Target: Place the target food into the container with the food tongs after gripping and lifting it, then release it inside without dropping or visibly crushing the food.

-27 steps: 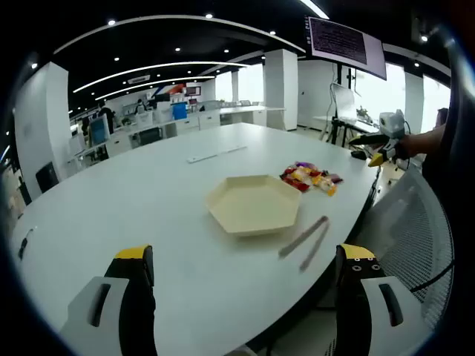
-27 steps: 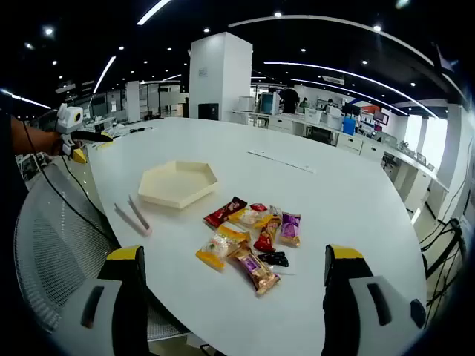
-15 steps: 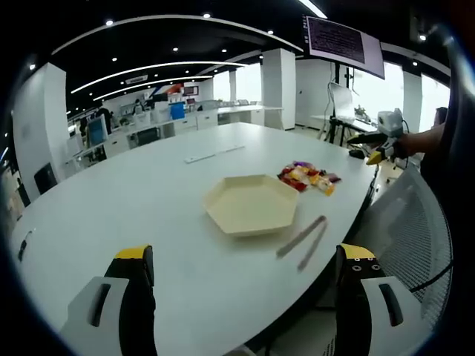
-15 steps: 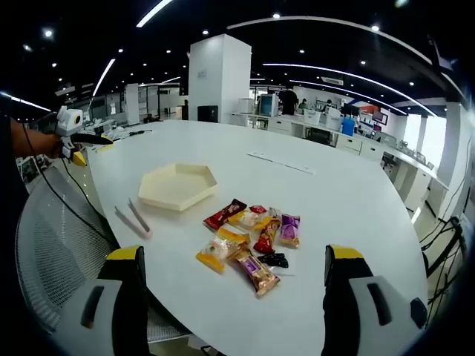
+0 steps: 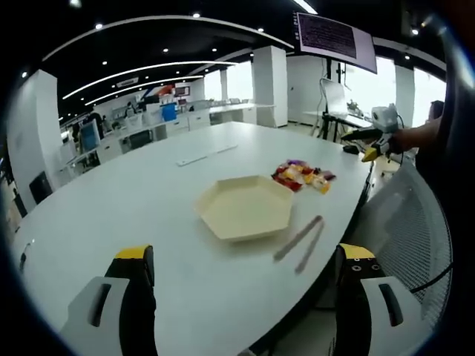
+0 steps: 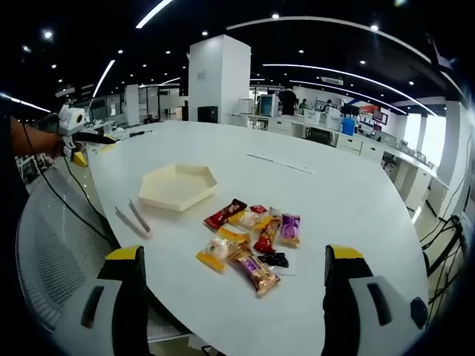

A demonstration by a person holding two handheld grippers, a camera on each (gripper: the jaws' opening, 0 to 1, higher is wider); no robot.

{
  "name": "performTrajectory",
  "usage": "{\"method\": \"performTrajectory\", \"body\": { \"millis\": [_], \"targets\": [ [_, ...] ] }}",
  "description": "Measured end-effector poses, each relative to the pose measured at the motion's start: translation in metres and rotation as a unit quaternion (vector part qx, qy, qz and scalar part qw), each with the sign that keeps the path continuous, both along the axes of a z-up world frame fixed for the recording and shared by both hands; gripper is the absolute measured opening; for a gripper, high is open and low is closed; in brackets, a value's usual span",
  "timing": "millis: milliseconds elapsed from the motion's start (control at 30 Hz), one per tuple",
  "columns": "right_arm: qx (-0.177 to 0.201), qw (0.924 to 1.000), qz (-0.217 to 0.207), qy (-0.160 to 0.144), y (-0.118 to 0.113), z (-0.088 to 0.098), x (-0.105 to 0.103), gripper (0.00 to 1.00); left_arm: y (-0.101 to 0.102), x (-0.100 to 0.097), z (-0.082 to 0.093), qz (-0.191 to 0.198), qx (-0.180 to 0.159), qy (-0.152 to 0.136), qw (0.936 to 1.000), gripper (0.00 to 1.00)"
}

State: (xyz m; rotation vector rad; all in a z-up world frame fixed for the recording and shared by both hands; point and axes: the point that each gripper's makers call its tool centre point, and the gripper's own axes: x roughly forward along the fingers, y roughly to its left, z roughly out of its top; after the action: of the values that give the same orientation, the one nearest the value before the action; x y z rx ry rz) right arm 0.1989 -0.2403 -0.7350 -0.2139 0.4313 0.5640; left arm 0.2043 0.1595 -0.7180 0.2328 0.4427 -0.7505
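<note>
On the white table (image 6: 312,185), the food tongs (image 6: 133,219) lie flat between the hexagon tray (image 6: 178,185) and the table edge, long way pointing toward the tray. Wrapped snacks (image 6: 251,241) sit just ahead of the right gripper (image 6: 230,297), which is nearer. The left gripper (image 5: 241,297) is further back. Both have fingers wide apart, holding nothing.

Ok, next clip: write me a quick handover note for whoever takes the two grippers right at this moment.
Left gripper: open, empty, held above the near table edge.
Right gripper: open, empty, hovering before the wrapped snacks.
Food tongs: lying untouched on the white table, beside the hexagonal tray.
Tray: empty; the snack pile sits on the far side of it from the tongs.
Done: nothing yet.
Left: pick up the tongs, grip one snack, lift it, release it gently inside the tray.
</note>
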Motion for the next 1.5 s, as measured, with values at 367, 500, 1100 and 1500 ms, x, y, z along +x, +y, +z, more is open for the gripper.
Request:
{"method": "performTrajectory", "body": {
  "millis": [367, 500, 1100, 1500],
  "targets": [
    [-0.002, 1.0, 0.005, 0.002, 0.002, 0.0, 0.0, 1.0, -0.02, 0.001, -0.012, -0.061, 0.026, 0.014, 0.9977, 0.96],
    [-0.001, 1.0, 0.006, 0.002, 0.003, 0.001, 0.0, 1.0, -0.025, 0.003, -0.016, -0.076, 0.031, 0.023, 0.9964, 0.94],
    [-0.007, 0.9999, 0.015, 0.0, 0.007, 0.001, 0.002, 1.0, -0.064, -0.005, -0.079, -0.206, 0.117, 0.069, 0.969, 0.77],
    [-0.005, 1.0, 0.008, -0.001, 0.004, 0.0, 0.003, 1.0, -0.089, -0.011, -0.112, -0.268, 0.139, 0.104, 0.9477, 0.56]
  ]
}}
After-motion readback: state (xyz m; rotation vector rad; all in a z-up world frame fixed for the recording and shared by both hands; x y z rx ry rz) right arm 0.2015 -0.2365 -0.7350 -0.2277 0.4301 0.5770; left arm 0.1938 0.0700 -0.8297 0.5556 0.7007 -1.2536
